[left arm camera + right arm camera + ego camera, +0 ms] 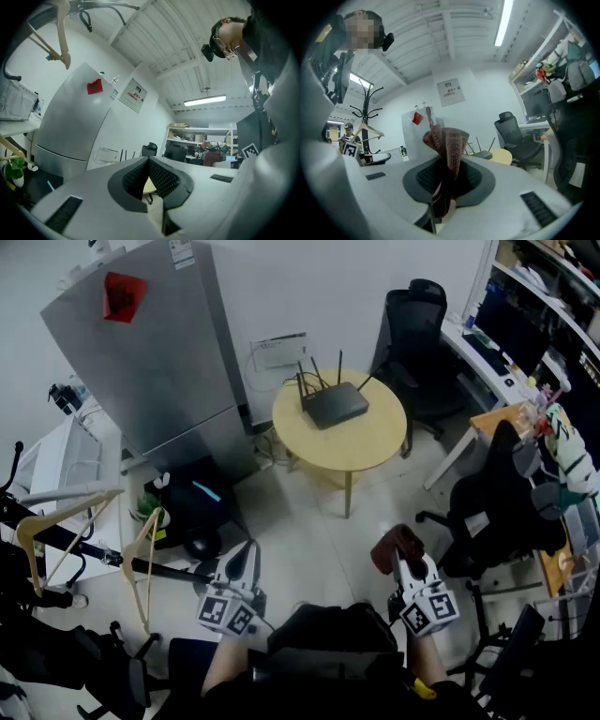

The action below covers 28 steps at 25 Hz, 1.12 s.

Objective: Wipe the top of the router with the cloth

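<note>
With the right gripper [405, 563] clamped on the cloth [447, 140] and the left gripper [246, 554] closed empty, the carry seems underway; the router [334, 405] sits on the round table [361, 451] well ahead, calling for an approach.

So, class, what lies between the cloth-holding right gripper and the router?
In the head view, only bare floor and the round table's near edge separate the right gripper from the router.

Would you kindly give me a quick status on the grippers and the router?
Right gripper shut on cloth. Left gripper shut, empty. Router on table ahead, top bare.
</note>
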Tool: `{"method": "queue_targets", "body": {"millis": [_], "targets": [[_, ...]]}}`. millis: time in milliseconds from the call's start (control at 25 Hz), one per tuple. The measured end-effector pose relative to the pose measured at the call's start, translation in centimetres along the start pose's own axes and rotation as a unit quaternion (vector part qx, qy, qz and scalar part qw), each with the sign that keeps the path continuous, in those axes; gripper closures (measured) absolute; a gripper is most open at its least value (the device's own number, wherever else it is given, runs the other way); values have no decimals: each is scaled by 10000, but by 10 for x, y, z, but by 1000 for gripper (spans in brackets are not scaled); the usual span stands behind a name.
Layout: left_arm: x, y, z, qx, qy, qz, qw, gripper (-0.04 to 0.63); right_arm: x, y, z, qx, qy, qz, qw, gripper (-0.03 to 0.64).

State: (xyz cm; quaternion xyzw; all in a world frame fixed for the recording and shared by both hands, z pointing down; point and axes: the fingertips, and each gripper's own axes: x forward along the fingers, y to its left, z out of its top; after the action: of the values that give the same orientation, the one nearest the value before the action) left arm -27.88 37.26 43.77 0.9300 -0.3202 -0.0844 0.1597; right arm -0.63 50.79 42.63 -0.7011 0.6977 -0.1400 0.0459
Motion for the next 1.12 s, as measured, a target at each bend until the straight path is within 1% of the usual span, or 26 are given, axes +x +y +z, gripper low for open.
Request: {"method": "queue_targets", "body": {"millis": [160, 280, 360, 480, 560, 720, 840, 1000, 1120], "targets": [[7, 17, 4, 83, 4, 8, 10000, 603, 7, 3, -4, -35, -11, 0, 10000, 555], [11, 13, 5, 160, 7, 18, 9999, 603, 15, -8, -4, 68, -44, -36, 10000, 555], [18, 9, 3, 241, 31, 67, 9997, 603, 26, -13, 1, 103, -107, 71, 9999, 555], [37, 1, 2, 327, 27, 150, 9993, 604, 45, -21, 12, 107, -234, 377, 9990, 555], [55, -8, 4, 398, -16, 189, 9990, 603, 56, -37, 15, 118, -258, 507, 9983, 555], [96, -28, 9, 586, -124, 264, 9979, 604, 76, -86, 24, 265, -294, 610, 9974, 555], [126, -35, 8, 723, -205, 362, 9965, 603, 93, -114, 40, 387, -409, 841, 9949, 555], [161, -49, 4, 733, -361, 560, 9951, 603, 111, -149, 62, 265, -423, 1136, 9923, 555], [181, -63, -2, 765, -375, 646, 9943, 603, 117, -171, 70, 262, -415, 1263, 9908, 555]]}}
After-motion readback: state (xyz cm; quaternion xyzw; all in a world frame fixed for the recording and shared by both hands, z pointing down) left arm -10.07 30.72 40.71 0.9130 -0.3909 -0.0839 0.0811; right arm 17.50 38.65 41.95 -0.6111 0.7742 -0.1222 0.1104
